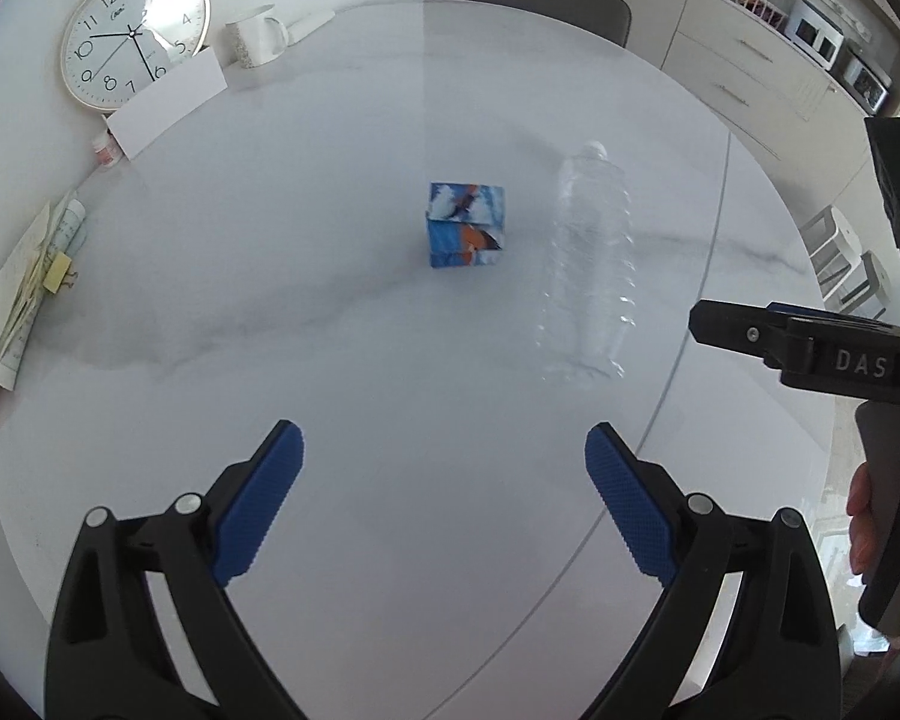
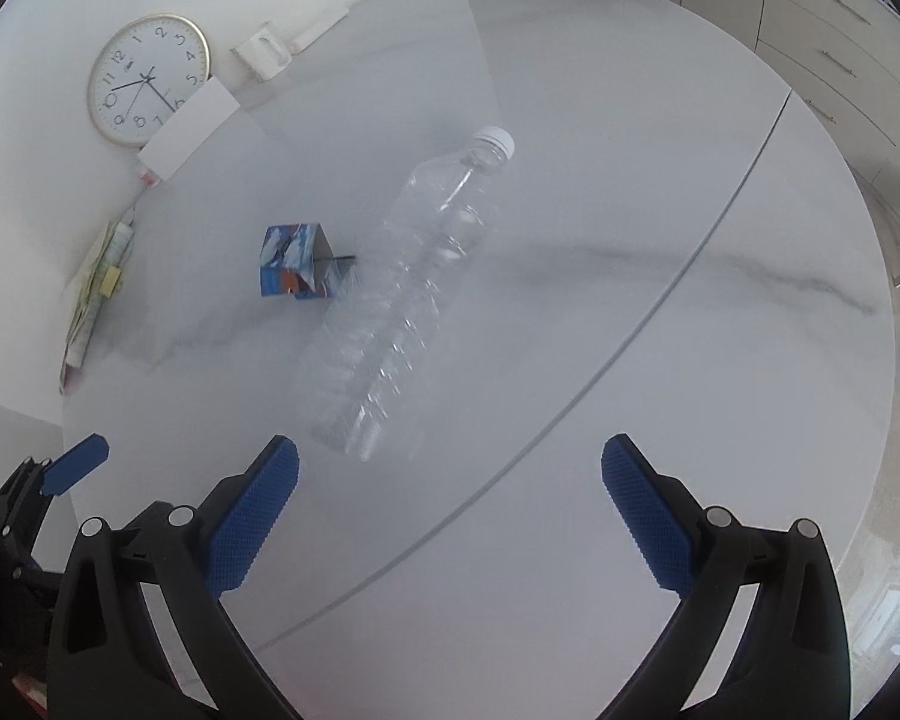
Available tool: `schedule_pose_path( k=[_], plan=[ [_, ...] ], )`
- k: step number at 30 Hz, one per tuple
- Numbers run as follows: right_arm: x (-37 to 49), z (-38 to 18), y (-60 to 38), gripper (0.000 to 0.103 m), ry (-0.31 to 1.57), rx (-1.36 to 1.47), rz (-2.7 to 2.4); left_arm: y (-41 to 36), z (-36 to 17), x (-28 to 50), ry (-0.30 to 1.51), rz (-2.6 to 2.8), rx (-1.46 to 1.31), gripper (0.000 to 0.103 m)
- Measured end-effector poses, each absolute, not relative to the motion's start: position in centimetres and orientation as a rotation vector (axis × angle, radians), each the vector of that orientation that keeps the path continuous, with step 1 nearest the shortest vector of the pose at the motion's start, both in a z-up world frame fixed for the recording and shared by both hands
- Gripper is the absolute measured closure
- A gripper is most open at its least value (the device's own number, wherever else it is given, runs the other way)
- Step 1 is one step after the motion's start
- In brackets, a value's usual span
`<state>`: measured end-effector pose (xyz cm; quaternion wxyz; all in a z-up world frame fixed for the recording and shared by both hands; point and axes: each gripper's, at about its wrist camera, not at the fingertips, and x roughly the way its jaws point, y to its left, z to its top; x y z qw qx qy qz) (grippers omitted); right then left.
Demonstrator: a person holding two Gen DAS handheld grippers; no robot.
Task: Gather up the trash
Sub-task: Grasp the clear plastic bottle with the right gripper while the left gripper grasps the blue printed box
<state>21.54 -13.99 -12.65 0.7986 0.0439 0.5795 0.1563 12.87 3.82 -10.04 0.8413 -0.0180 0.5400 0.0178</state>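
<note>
A small blue, white and orange carton [image 1: 465,228] [image 2: 291,267] stands near the middle of the round white marble table [image 1: 330,360]. An empty clear plastic bottle [image 1: 591,264] [image 2: 402,294] with a white cap lies on its side just right of the carton. My left gripper [image 1: 444,429] hovers over the table short of both, its blue pads wide apart with nothing between them. My right gripper [image 2: 450,444] is open too, with the bottle's base just ahead of its left pad. A hand holds the right gripper's black body [image 1: 840,360] at the edge of the left wrist view.
At the table's far left a wall clock [image 1: 132,39] leans behind a white card [image 1: 168,99], with a white mug [image 1: 258,36] beside it. Clipped papers [image 1: 30,282] lie at the left rim. A grey chair [image 1: 534,3] and cabinets [image 1: 750,60] stand beyond.
</note>
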Motion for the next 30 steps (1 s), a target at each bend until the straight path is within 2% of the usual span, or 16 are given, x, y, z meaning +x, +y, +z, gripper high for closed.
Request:
schedule_pose_path(
  k=[8,18,23,25,30],
  plan=[
    [26.9,-15.8,-9.1,0.003,1.284,0.150,0.212,7.2,-11.2,16.2,1.155,0.076,-0.106,0.012],
    [28.5,-18.5,-7.7,0.003,1.329,0.072,0.197,8.3,-12.0,20.6,1.171,0.076,-0.167,0.012],
    [27.4,-19.2,-10.1,0.029,1.374,0.058,0.270,7.0,-12.6,23.0,1.175,0.051,-0.141,0.012],
    [26.8,-19.3,-11.8,0.035,1.389,0.066,0.271,6.0,-13.1,24.2,1.178,0.044,-0.115,0.012],
    [25.1,-18.7,-15.6,0.036,1.400,0.027,0.245,3.8,-14.7,26.9,1.192,0.036,-0.090,0.012]
  ],
)
